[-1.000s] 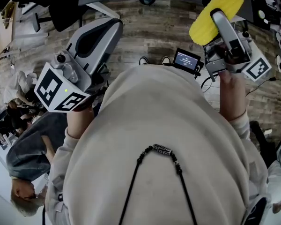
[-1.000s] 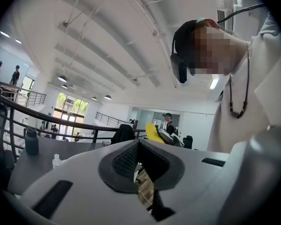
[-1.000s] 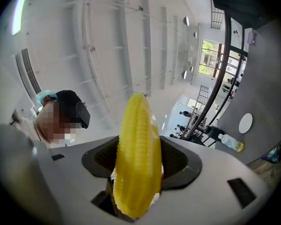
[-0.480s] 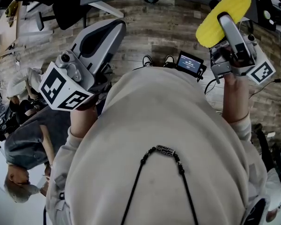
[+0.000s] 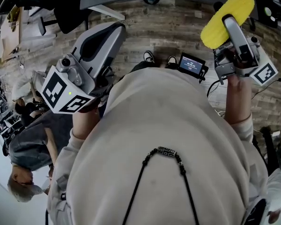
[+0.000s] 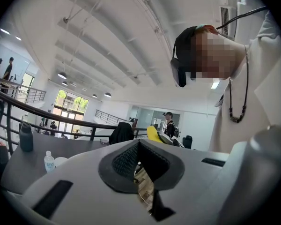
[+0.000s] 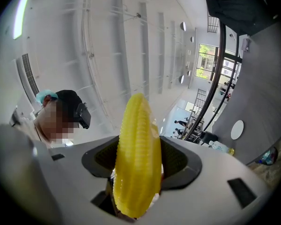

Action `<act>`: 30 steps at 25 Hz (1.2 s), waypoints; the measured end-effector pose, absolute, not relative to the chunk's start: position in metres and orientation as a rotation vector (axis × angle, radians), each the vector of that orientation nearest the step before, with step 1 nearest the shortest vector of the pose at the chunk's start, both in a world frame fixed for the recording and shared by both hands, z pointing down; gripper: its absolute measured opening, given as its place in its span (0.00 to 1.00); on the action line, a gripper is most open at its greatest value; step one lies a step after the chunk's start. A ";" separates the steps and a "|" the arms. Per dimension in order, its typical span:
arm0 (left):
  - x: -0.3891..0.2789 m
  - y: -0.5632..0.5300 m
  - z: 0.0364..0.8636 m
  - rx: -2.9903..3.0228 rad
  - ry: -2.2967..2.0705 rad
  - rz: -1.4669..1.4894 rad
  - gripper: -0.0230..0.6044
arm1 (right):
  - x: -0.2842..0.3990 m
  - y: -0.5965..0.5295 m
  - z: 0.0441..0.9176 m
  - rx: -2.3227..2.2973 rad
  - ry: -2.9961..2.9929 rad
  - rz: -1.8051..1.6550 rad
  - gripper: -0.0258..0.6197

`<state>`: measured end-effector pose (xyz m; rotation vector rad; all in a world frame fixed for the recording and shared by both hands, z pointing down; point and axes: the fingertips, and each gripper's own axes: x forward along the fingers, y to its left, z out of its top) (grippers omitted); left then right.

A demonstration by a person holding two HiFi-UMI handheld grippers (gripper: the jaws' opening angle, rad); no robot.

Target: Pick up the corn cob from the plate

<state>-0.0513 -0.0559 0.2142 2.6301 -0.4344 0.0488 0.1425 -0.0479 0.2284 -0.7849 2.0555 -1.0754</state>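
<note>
Over wood floor [image 5: 150,27], upturned right hand-held gripper [image 5: 228,22] clamps corn cob [image 5: 213,27]

Holding the left gripper [image 5: 113,30] up before the left side of the chest, tilted upward, jaws closed together on nothing, left hand [image 5: 85,116] tucked under its marker cube. Raising the right gripper [image 5: 225,23] higher on an upright forearm, jaws clamped around a corn cob [image 5: 234,6] that sticks out past their tips.

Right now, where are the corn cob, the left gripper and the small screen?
corn cob [image 7: 136,158], right gripper view, middle of its kernels.
left gripper [image 6: 139,149], left gripper view, between its fingertips.
small screen [image 5: 191,63], head view, centre of its display.
</note>
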 end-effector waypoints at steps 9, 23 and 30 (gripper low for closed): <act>-0.038 -0.071 0.213 2.674 -0.302 -0.037 0.04 | 0.156 -0.048 0.216 -0.889 2.069 -0.990 0.44; -0.036 -0.115 0.206 2.758 -0.170 -0.117 0.04 | 0.134 -0.063 0.186 -1.013 2.104 -0.869 0.44; -0.038 -0.133 0.198 2.739 -0.086 -0.164 0.04 | 0.131 -0.070 0.163 -1.059 2.107 -0.815 0.44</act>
